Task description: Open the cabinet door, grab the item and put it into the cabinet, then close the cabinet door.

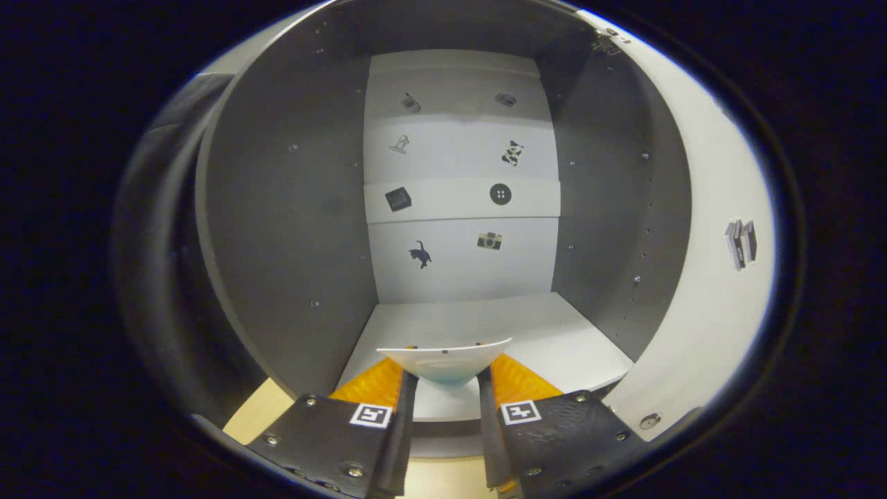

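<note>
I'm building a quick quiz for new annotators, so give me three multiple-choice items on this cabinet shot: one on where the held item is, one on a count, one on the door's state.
1. Where is the white item?
A. Between the gripper's two fingers, at the cabinet's opening
B. Lying on the upper shelf
C. Leaning against the back panel

2. How many small stickers sit on the back of the cabinet, shelf edge included?
A. Two
B. Four
C. Six

3. What state is the cabinet door in?
A. Shut
B. Swung open to the right
C. Taken off its hinge

Answers:
1 A: both fingers press on its sides, just above the cabinet floor.
2 C: they form three rows of two.
3 B: the inside is in plain sight and the door's inner face stands at the right, hinged at the top.
</note>
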`<control>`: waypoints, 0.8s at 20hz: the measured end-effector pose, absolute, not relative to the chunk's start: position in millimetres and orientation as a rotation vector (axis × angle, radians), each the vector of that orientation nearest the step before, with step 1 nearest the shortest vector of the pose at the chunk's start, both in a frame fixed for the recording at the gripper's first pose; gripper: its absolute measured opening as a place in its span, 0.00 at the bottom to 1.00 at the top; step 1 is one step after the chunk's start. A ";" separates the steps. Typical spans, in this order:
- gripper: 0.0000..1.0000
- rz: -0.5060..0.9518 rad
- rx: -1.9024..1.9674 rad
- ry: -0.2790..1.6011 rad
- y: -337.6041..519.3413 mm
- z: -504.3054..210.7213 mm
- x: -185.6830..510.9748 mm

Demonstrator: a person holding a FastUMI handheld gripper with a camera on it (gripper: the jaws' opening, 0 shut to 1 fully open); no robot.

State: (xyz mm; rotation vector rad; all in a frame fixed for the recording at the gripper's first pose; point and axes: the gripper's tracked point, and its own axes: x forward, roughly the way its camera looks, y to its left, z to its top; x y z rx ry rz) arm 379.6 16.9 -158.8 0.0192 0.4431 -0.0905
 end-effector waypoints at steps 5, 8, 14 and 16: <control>0.43 -0.094 0.037 0.578 14.3 -177.8 392.4; 0.43 -0.100 0.044 0.616 13.4 -183.3 396.2; 0.51 -0.075 0.080 0.583 13.0 -180.9 408.8; 0.52 -0.051 0.084 0.555 18.4 -174.4 408.9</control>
